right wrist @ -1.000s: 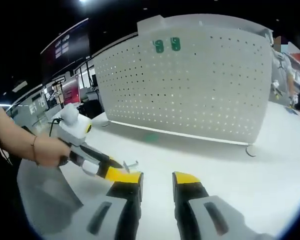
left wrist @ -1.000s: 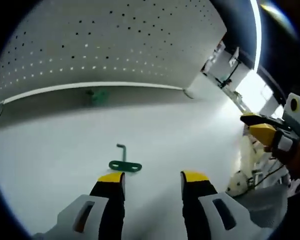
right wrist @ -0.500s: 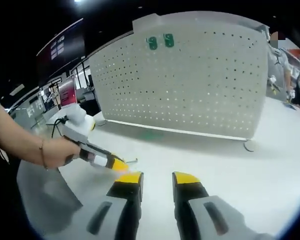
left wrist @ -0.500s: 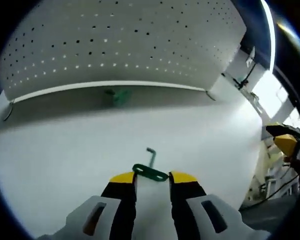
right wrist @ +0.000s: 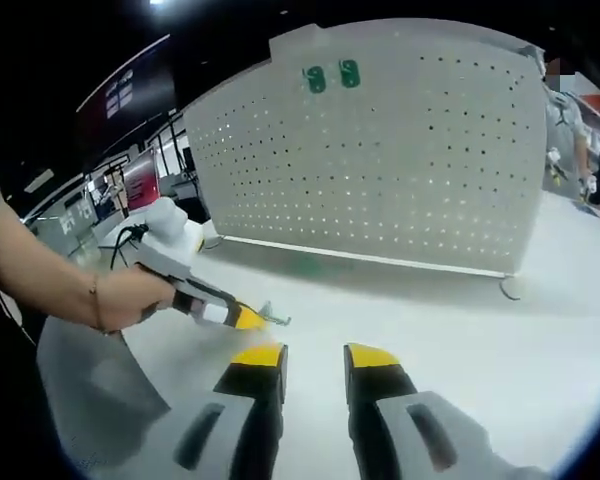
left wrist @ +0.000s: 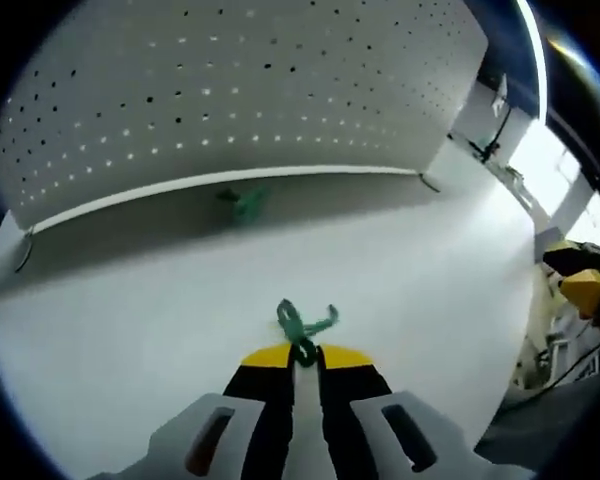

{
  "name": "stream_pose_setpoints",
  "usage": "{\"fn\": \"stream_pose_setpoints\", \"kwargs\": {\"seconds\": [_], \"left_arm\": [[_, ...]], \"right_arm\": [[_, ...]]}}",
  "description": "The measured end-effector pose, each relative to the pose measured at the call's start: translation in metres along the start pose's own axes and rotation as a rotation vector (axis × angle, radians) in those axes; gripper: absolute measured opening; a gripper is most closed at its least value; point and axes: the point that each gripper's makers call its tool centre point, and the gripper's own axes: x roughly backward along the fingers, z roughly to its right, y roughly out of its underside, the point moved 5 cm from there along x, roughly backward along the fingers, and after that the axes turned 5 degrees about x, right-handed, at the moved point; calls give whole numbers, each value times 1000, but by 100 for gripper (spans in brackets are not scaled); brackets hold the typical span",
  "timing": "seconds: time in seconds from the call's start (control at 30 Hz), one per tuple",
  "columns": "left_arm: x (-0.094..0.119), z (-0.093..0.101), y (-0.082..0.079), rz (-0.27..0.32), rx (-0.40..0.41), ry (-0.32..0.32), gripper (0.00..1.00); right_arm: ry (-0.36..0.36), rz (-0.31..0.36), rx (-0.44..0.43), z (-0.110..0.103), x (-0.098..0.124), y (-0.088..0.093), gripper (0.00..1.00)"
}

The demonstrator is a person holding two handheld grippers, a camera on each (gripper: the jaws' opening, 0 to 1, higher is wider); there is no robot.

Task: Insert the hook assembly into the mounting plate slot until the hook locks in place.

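Spanning a white table (left wrist: 130,330) before a pegboard (left wrist: 230,90), left tongs (left wrist: 302,355) clamp a green hook (left wrist: 302,322); right tongs (right wrist: 313,357) gape.

Green hook (left wrist: 302,322) partly buried between the left gripper's (left wrist: 302,355) tips; pegboard (left wrist: 230,90) top cut off; green blur (left wrist: 242,203) at its base unreadable.

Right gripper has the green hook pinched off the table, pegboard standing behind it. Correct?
Wrong gripper. The left gripper has the green hook pinched between its fingers, as the left gripper view shows. The right gripper is open and holds nothing, as the right gripper view shows. The pegboard does stand behind it on the table.
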Motion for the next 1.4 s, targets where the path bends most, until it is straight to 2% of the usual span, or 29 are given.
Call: {"fn": "stream_pose_setpoints", "kwargs": {"seconds": [0.27,0.63,0.87,1.4], "left_arm": [[-2,-4,-1,-1,-43,-15,4],[1,-5,-2,-6,-50,2,3],[10,-6,-20,24,-49,20,2],[58,0,-59,116,-74,63,1]], "right_arm": [[-3,-6,-6,-3,1,4,20],[-1,-8,-4,-2,0,3,20],[-8,-3,-2,-4,-1,0,20],[-44,43,3,-18,-6,-23,20]]}}
